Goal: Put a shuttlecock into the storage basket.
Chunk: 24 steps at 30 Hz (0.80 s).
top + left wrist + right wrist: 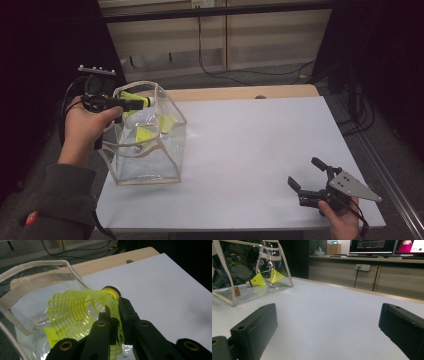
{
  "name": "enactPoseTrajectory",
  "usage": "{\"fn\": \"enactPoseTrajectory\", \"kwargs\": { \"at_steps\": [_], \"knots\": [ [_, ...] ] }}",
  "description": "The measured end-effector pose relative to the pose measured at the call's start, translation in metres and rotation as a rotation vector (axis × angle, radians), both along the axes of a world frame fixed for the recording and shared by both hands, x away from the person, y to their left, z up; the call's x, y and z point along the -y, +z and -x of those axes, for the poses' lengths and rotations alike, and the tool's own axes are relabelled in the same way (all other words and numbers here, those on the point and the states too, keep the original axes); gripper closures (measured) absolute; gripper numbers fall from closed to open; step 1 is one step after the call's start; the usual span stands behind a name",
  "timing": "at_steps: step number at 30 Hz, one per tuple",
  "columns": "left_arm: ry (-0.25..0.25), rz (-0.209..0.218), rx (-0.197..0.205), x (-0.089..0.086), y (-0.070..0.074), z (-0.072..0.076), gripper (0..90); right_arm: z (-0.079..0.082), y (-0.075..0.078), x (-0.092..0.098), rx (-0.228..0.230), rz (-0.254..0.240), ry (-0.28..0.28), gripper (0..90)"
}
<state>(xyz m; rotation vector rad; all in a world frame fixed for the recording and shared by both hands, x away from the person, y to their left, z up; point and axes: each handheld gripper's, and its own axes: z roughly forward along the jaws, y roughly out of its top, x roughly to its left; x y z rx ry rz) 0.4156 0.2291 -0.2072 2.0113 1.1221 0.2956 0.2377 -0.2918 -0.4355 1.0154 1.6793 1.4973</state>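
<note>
Packing shuttlecocks into a clear bag (150, 150) at the left side of the white table (250, 150), with the drop itself the step in hand. Left gripper (131, 103) held over the bag's open mouth, jaws clamped tight on the skirt of a yellow shuttlecock (82, 315), mesh crumpled between the black pads, cork end pointing away toward the table. Two more yellow shuttlecocks (265, 278) already lying on the bag's floor, seen through the clear wall from the right gripper view. Right gripper (306, 175) parked low near the front right corner of the table, well apart from the bag, jaws spread wide with nothing between them. Next, probably: lower the left gripper a little past the bag's fabric rim (37, 265), then ease the jaws apart to let the shuttlecock fall beside the others. Care needed with the soft rim and handle, likely to snag the mesh or fold inward under a careless push; steadying from the idle right gripper possibly useful.
</note>
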Motion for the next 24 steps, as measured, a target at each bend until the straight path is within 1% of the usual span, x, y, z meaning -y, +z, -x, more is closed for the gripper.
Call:
{"fn": "enactPoseTrajectory", "kwargs": {
  "at_steps": [17,19,20,24],
  "knots": [
    [0.029,-0.014,-0.009,-0.009,-0.01,-0.003,86.6,0.0,0.0,0.0,-0.001,0.0,0.001,1.8],
    [0.026,-0.011,-0.017,-0.01,-0.011,-0.003,86.6,0.0,0.0,0.0,0.0,0.0,0.001,1.8],
    [0.03,-0.011,-0.016,-0.009,-0.011,-0.003,86.6,0.0,0.0,0.0,-0.001,0.0,0.001,1.8],
    [0.034,-0.021,-0.017,-0.01,-0.012,-0.003,86.6,-0.001,0.0,0.0,0.001,0.002,0.002,1.8]
  ]
}}
